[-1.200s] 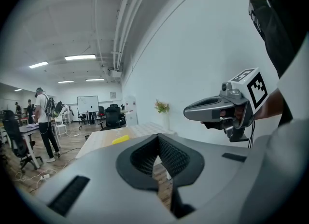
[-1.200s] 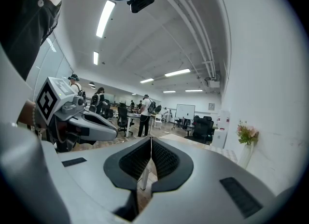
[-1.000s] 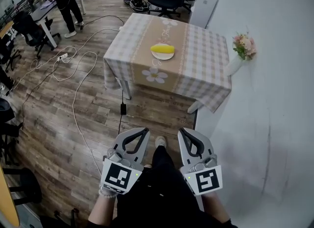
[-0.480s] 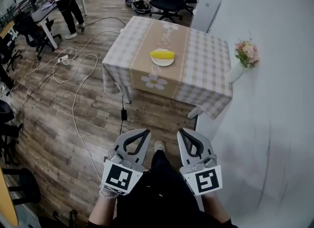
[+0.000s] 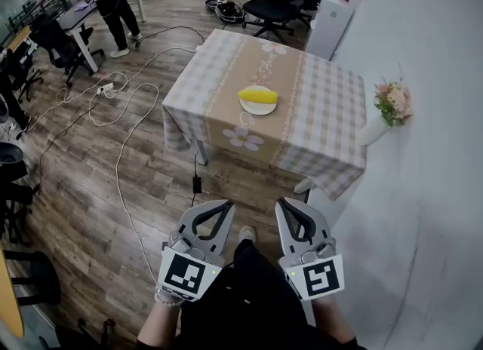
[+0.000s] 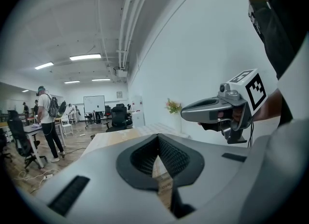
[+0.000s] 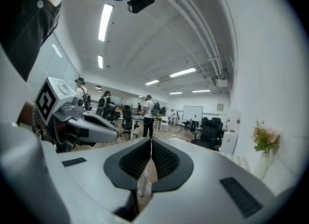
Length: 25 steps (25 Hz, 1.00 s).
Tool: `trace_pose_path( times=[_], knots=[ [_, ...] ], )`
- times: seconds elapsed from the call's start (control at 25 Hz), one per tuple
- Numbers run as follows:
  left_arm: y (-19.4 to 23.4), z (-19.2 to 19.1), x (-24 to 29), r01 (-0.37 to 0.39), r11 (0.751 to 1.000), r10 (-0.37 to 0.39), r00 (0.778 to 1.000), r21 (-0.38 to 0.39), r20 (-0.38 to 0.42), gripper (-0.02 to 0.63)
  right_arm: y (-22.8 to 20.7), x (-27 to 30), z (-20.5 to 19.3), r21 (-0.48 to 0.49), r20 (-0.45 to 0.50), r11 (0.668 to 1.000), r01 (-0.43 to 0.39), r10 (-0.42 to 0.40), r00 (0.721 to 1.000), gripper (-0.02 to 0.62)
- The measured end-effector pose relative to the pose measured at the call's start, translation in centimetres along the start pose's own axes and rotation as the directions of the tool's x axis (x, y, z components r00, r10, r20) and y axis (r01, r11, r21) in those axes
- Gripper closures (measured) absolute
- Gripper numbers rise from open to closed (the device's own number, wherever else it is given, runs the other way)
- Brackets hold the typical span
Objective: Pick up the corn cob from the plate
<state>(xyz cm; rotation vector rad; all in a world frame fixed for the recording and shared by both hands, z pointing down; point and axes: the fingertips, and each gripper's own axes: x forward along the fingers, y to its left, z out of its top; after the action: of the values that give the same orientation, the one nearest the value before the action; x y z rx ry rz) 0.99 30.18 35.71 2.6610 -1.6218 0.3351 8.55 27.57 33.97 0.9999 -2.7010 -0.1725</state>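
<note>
My left claw [image 5: 224, 206] and right claw [image 5: 281, 202] sit low by my waist, both pinched closed, empty, bc target's well apart. The corn cob [image 5: 257, 96] lies on the plate [image 5: 261, 108], mid surface [image 5: 324, 118], far ahead w/ floor [image 5: 151, 182] between. Prob approach stage; no reach yet.

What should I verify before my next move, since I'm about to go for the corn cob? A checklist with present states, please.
1. Corn cob lies on the plate, uncovered: ok.
2. Jaws open for a grasp: not ok; left gripper and right gripper are both shut and empty.
3. Table within reach: not ok; bare floor lies between it and both grippers.
4. Walkway clear: not ok; a black adapter on a cable lies before the table's near edge.
5. Flowers clear of the plate: ok; they stand at the table's right edge by the wall.
</note>
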Motion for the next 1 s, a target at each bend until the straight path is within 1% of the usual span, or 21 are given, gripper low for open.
trace_pose_path(
  times=[0.12, 0.48, 0.76, 1.0],
  knots=[
    [1.0, 0.3, 1.2, -0.032, 0.999, 0.031, 0.999, -0.04, -0.027, 0.594, -1.1, 1.5, 0.0, 0.008, 0.004, 1.0, -0.022, 0.022, 1.0, 0.554],
    [3.7, 1.6, 6.0, -0.09, 0.993, 0.087, 0.995, -0.07, -0.037, 0.594, -6.1, 5.2, 0.3, 0.007, 0.019, 0.998, -0.066, 0.065, 0.998, 0.554],
    [5.8, 1.6, 10.0, -0.146, 0.986, 0.141, 0.988, -0.076, -0.056, 0.594, -10.1, 8.3, -0.5, 0.01, 0.018, 0.994, -0.104, 0.104, 0.994, 0.554],
    [7.2, 2.3, 12.5, -0.195, 0.977, 0.19, 0.98, -0.082, -0.06, 0.594, -12.6, 10.4, -0.1, -0.012, 0.029, 0.989, -0.148, 0.149, 0.988, 0.554]
  ],
)
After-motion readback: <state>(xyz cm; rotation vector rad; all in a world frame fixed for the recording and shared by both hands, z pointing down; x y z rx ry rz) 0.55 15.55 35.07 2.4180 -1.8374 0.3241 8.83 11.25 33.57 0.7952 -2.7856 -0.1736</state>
